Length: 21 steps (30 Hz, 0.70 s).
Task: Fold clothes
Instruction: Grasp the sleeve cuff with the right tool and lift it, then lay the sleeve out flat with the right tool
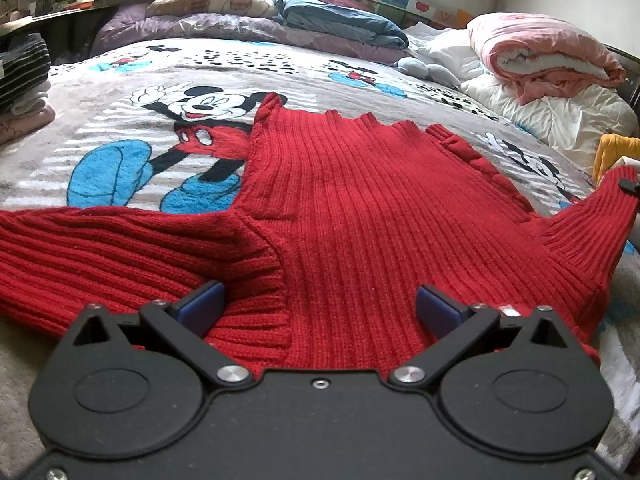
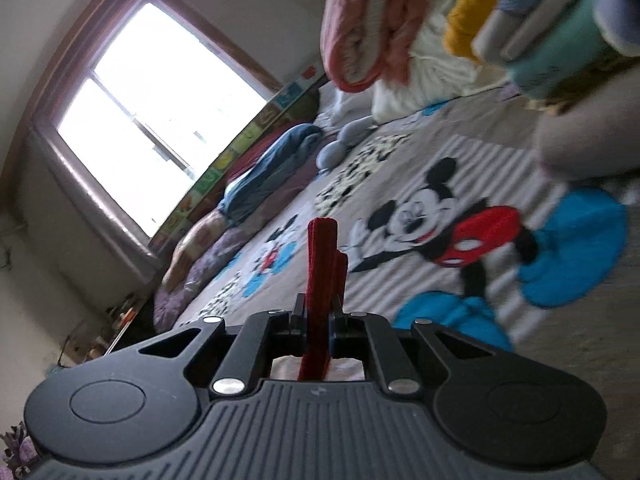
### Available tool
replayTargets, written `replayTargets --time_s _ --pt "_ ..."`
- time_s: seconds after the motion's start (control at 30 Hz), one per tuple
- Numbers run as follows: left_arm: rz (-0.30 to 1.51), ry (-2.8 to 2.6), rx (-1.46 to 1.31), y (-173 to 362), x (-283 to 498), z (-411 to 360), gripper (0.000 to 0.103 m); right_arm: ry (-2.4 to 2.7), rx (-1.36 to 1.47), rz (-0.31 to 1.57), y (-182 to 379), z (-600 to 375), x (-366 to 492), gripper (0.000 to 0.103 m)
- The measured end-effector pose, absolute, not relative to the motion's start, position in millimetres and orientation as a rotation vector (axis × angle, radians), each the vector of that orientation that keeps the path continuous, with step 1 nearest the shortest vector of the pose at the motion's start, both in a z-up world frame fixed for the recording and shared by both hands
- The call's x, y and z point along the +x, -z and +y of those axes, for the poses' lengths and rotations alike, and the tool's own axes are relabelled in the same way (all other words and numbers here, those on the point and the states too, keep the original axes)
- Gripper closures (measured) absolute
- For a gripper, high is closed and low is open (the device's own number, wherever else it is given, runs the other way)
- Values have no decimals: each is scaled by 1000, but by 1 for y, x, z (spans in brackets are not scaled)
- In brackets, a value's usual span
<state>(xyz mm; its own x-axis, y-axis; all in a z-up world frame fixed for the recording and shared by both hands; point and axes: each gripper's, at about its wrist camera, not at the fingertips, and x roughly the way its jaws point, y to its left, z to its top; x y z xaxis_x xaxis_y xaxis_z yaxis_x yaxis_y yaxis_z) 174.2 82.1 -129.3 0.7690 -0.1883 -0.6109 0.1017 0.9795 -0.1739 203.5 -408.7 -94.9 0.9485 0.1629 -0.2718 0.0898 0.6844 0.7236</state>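
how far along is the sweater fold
Done: the red sweater lies spread flat on the bed. In hand: the right tongs pinch its sleeve, lifted off the bed. Left: both sleeves and the body remain unfolded; the left tongs are open over the collar.

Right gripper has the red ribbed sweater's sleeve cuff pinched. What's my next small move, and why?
Probably carry the right gripper, shut on the cuff, inward over the red ribbed knit sweater and lay that sleeve across the body. The sweater lies flat on the cartoon-mouse bedspread, with this sleeve lifted off it. The left gripper hovers open over the collar end, gripping nothing.
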Motion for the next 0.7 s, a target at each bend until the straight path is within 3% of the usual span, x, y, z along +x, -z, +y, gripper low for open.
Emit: replayTargets --time_s 0.7 --pt "645 186 -81 131 158 82 1 174 655 545 147 -432 223 92"
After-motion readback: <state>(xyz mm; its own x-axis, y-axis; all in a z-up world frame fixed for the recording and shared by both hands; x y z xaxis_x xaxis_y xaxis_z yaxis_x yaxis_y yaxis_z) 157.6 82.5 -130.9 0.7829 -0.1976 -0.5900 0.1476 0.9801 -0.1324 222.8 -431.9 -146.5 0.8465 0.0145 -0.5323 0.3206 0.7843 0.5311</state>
